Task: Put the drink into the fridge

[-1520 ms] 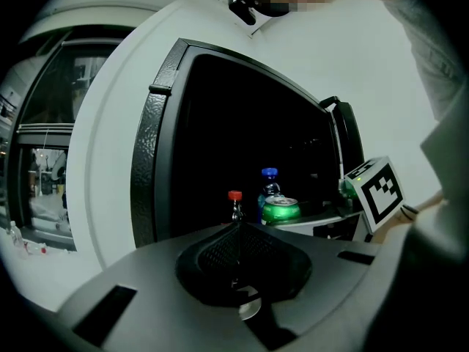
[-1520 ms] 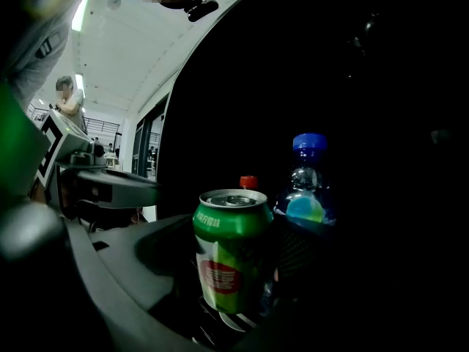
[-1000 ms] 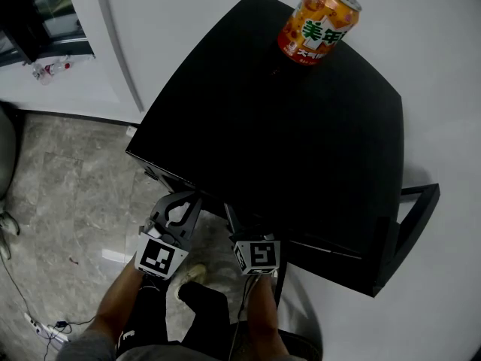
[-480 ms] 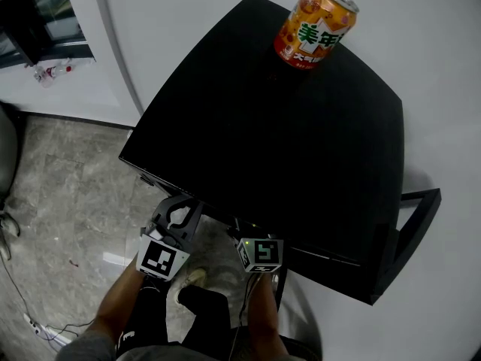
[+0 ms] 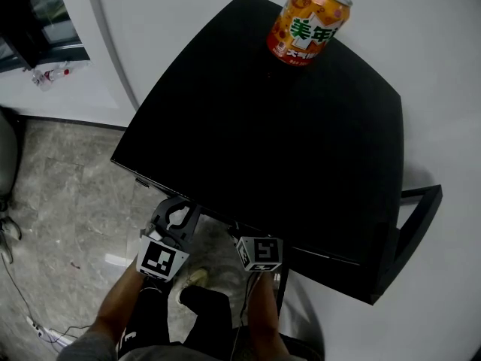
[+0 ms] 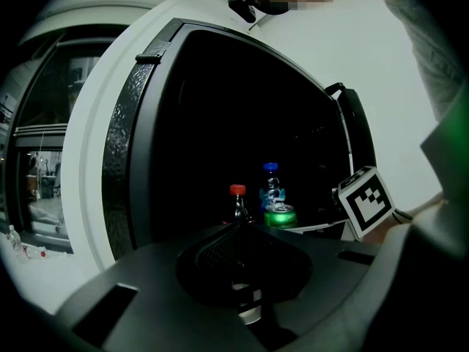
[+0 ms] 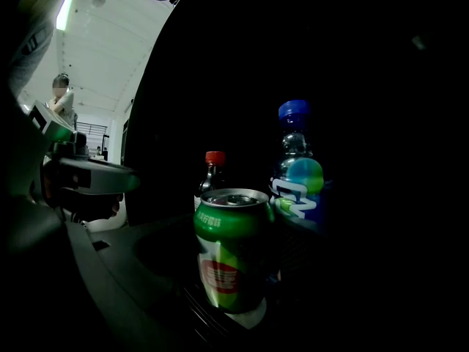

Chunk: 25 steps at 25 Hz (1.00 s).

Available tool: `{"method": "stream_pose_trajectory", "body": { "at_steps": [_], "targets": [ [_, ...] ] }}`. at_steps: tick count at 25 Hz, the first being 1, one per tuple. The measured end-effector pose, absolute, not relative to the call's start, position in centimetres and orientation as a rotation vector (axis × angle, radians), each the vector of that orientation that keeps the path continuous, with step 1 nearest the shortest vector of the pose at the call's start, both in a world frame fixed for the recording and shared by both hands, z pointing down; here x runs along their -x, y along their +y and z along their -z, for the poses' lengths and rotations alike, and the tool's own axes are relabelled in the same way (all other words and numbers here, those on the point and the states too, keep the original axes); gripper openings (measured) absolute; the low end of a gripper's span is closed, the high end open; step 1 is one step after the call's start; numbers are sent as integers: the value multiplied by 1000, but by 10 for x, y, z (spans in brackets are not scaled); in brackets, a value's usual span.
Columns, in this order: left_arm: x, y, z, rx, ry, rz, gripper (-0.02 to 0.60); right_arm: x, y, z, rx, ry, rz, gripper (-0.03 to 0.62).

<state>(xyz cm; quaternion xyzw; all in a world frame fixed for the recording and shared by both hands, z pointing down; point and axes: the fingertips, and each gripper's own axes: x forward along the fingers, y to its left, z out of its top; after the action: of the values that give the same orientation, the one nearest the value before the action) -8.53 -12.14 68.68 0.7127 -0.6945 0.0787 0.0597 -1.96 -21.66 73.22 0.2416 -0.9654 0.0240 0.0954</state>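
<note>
You're reading green characters "美年" on the orange can [image 5: 308,22] — the green can [image 7: 231,251] carries small print, too dim to read.

Dark fridge [image 6: 220,123] interior; fisheye edges vignetted black.

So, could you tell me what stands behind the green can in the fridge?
A red-capped dark bottle and a blue-capped bottle stand behind the green can. The can covers the dark bottle's lower half; the interior beyond is too dark.
</note>
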Motion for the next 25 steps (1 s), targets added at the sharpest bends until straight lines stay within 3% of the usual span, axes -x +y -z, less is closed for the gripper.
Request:
{"method": "stream_pose_trajectory", "body": {
  "at_steps": [22, 25],
  "targets": [
    [58, -94, -604, -2219, -2061, -202, 5, -9, -182, -643, -750, -2898, -83, 322],
    [48, -86, -586, -2244, -2042, -207, 5, -16, -170, -621, -757, -2899, -71, 280]
  ]
}}
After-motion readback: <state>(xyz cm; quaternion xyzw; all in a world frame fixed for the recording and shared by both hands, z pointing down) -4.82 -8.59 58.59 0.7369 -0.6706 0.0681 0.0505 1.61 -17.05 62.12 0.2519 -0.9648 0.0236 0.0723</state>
